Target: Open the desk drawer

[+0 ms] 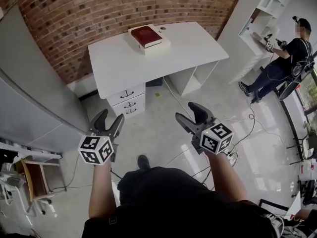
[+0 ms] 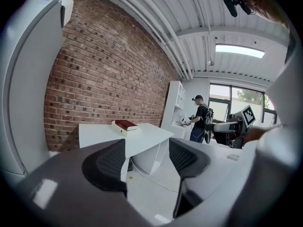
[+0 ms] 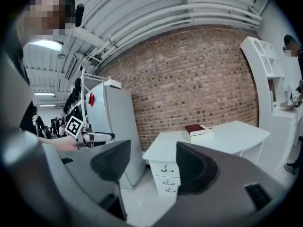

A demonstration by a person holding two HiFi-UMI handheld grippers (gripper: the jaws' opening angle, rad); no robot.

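The left gripper [image 1: 110,117] and right gripper [image 1: 188,111] are held with jaws wide apart and nothing between them. They are well short of the desk [image 1: 193,48], whose drawers [image 1: 128,100] sit shut straight ahead.

in the left gripper view the desk drawers [image 1: 128,101] are hidden behind the left gripper's [image 2: 147,160] own near jaw, so only the desk top [image 2: 142,135] and the red book [image 2: 126,124] show above it, and the print on the book's cover is too small to read. in the head view a small round thing [image 1: 162,29] beside the book is too small to name, perhaps a cup or a roll of tape, and the wearer's legs are hidden under the dark torso [image 1: 183,202], with only one shoe [image 1: 143,161] showing. the white shelf unit [image 1: 270,4] is cut off by the top right corner, and the second person [image 3: 298,145] is cut off by the right edge of the right gripper view.
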